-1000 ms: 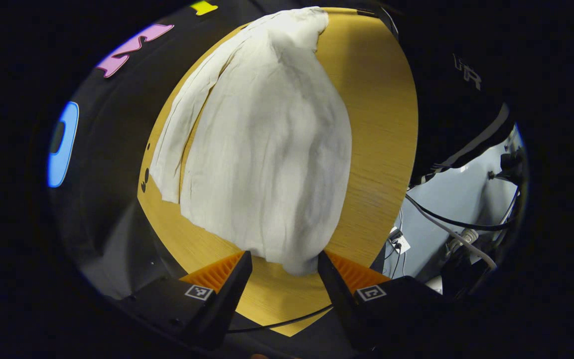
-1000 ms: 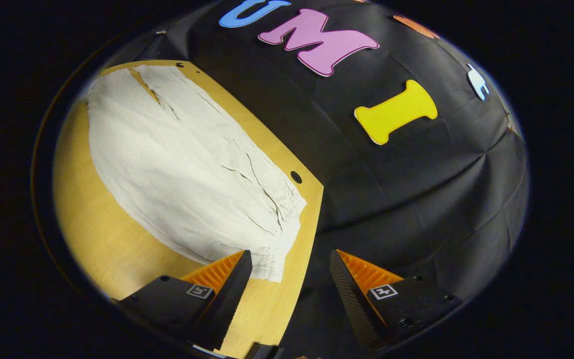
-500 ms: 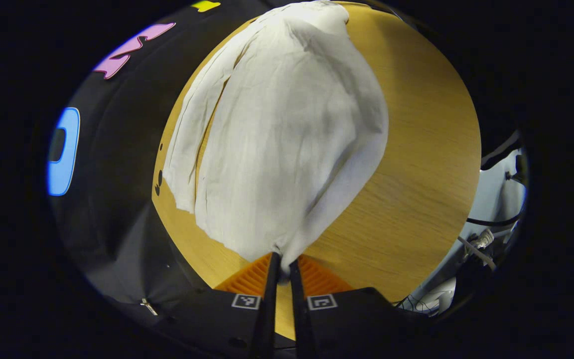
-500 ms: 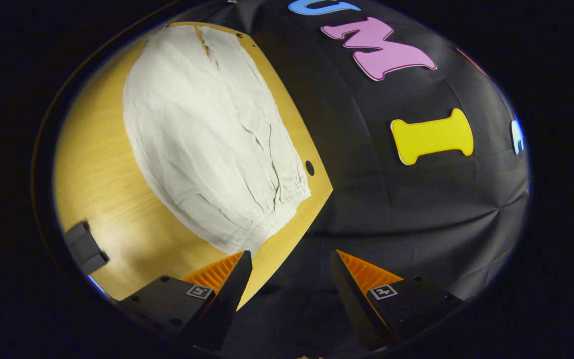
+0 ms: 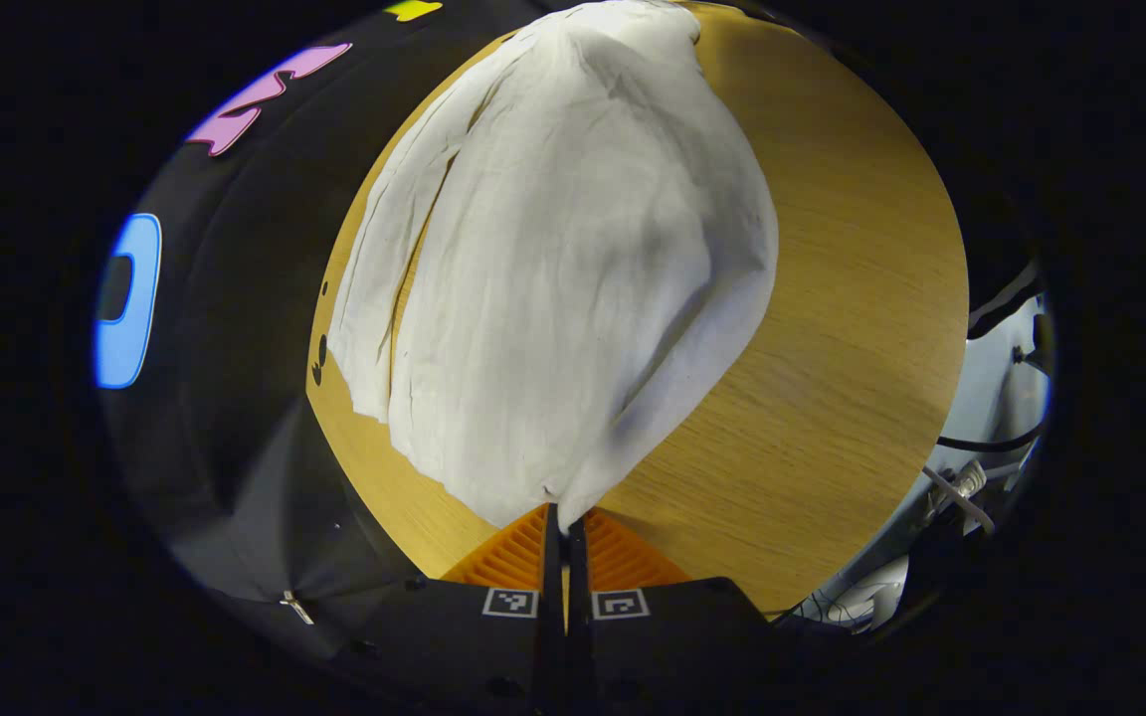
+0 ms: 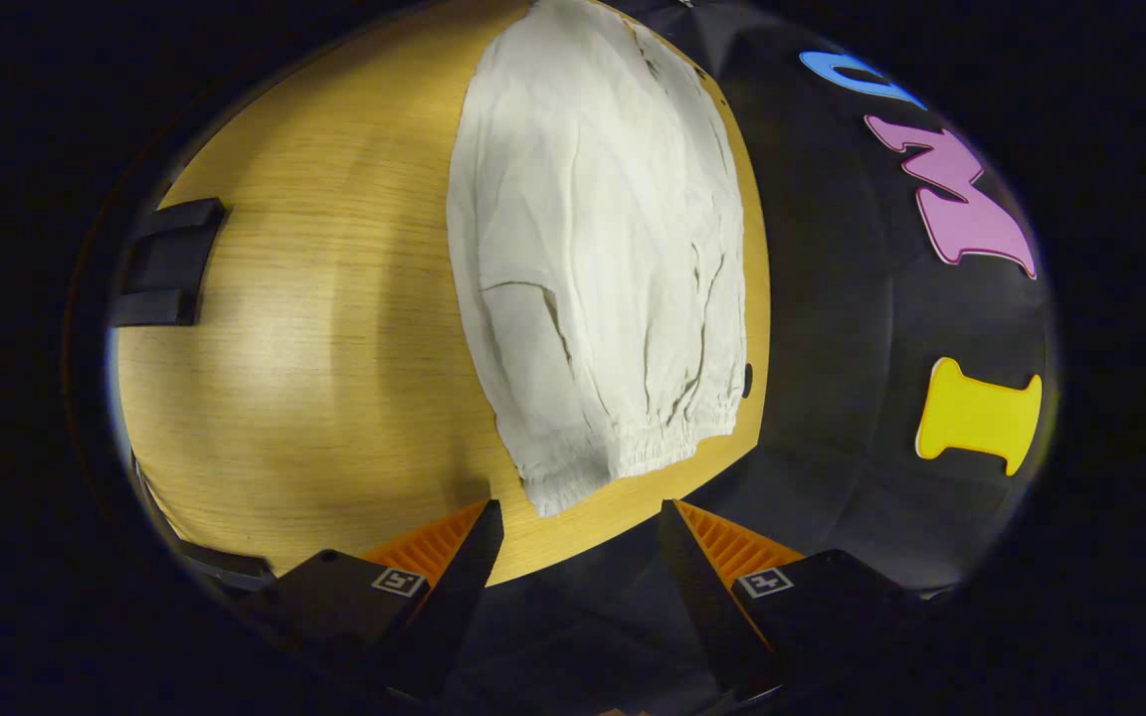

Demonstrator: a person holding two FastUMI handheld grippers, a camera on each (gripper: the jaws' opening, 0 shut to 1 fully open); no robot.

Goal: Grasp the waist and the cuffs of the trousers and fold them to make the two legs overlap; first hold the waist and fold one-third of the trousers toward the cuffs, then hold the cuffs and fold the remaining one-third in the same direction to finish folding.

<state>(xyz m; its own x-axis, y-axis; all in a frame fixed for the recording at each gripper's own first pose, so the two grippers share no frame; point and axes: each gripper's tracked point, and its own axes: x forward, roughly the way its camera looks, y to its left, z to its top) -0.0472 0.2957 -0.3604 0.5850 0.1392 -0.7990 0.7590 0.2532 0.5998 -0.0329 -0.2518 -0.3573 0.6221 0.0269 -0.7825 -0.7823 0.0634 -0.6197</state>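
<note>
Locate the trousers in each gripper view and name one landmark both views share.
Left gripper view: trousers fill the centre, a cuff corner pinched by the left gripper.
Right gripper view: trousers upper centre, gathered waist nearest the open right gripper.
Shared landmark: wooden table.

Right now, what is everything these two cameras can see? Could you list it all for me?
trousers: one pair, off-white, spread on the table; the cuff end is pinched by the left gripper, the gathered waist lies just ahead of the right gripper.
table: one, light wood, under the trousers.
booth wall: one, black cloth, behind the table's far edge.
cables: a few, black and white, past the table edge in the left gripper view.
dark block: one, black, at the table's edge in the right gripper view; I cannot tell what it is.
left gripper: one, shut on the trousers' cuff corner.
right gripper: one, open, just short of the waist.
</note>
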